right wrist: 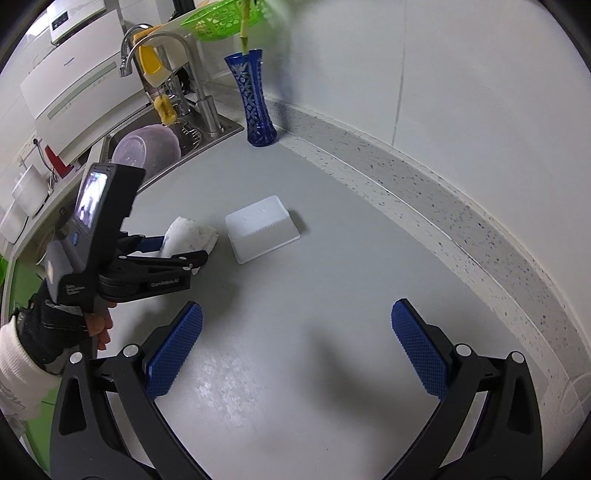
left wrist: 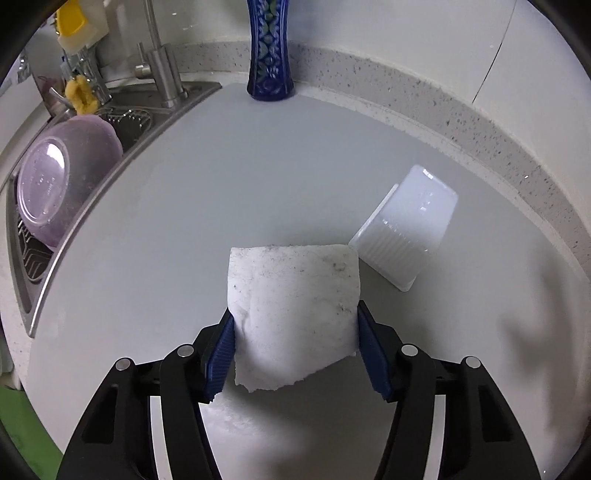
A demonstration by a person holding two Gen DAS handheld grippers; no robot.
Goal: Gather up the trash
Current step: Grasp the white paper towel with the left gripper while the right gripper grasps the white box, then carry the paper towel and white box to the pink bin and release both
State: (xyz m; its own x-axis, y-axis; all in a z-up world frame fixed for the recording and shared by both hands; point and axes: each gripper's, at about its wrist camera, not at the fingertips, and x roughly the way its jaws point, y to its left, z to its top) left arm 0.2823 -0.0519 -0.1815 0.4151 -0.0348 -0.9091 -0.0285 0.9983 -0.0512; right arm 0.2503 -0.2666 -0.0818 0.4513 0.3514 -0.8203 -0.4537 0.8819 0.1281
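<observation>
My left gripper (left wrist: 295, 325) is shut on a dirty white folded tissue (left wrist: 293, 295), held between its blue pads just above the grey counter (left wrist: 184, 221). The tissue also shows in the right wrist view (right wrist: 188, 236), pinched in the left gripper (right wrist: 207, 247). A white plastic container (left wrist: 406, 225) lies upside down on the counter just right of the tissue; it also shows in the right wrist view (right wrist: 260, 229). My right gripper (right wrist: 297, 332) is open and empty over bare counter, nearer the front than the container.
A blue patterned vase (left wrist: 269, 51) stands at the back by the speckled backsplash (left wrist: 480, 122). A sink (left wrist: 33, 280) on the left holds a purple bowl (left wrist: 62, 177) on a wire rack, with a tap (right wrist: 162, 40) behind. A green basket (right wrist: 225, 16) sits at the far back.
</observation>
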